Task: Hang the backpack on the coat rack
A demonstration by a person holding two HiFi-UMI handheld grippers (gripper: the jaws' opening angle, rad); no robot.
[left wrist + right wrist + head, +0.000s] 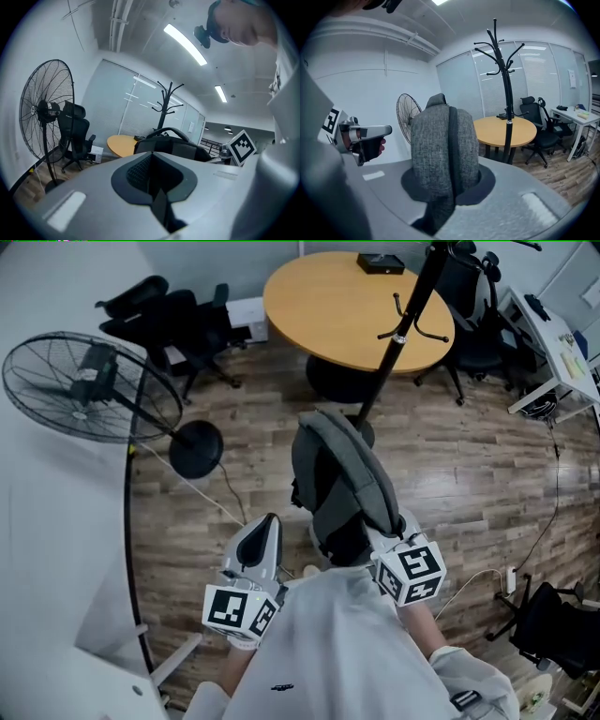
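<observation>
A grey and black backpack (337, 486) hangs in the air in front of me, carried by my right gripper (394, 542). In the right gripper view the jaws of the right gripper (440, 187) are shut on a grey fabric part of the backpack (440, 145). My left gripper (265, 523) is to the left of the backpack and apart from it, with its jaws together and nothing between them. The black coat rack (403, 329) stands ahead by the round table, its hooks (499, 49) bare. In the left gripper view the backpack (173, 147) sits in front of the coat rack (165, 105).
A large black standing fan (89, 385) is at the left, its round base (195, 448) on the wood floor. The round wooden table (328, 306) stands behind the rack. Black office chairs (169, 320) and a white desk (553, 343) flank it. A cable (548, 512) runs across the floor at right.
</observation>
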